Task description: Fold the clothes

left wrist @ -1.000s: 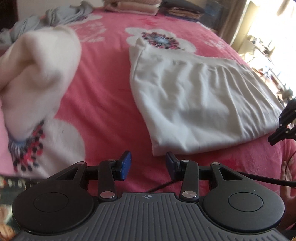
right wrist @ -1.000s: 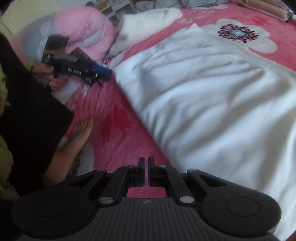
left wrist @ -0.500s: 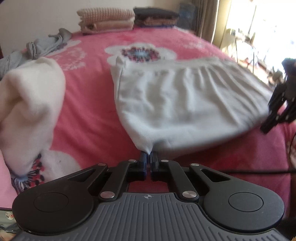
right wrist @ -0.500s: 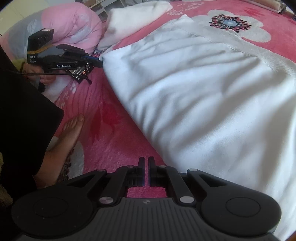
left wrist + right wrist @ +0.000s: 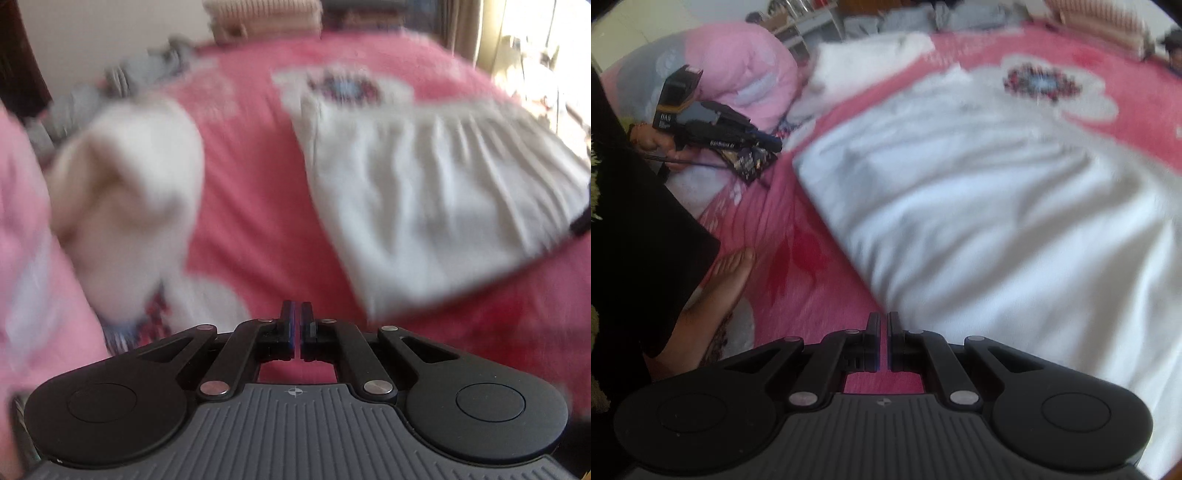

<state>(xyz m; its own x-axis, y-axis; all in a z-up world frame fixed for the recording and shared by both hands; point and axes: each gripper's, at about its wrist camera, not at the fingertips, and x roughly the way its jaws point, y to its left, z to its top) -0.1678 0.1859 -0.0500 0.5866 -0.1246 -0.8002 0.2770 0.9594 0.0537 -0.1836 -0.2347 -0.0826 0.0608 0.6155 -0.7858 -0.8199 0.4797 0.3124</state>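
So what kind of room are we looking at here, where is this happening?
Most likely a bedroom at home. The white garment lies spread on a bed with a pink flowered bedspread, folded clothes are stacked at its far end, and a pink quilt is bundled at one side.

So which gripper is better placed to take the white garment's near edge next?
Probably the right gripper: the white garment lies just ahead of its shut fingertips. The left gripper, also shut, points at bare pink bedspread, with the garment off to its right.

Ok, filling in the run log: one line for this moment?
fold clothes | left claw shut, empty | right claw shut, empty | white garment flat on pink bedspread
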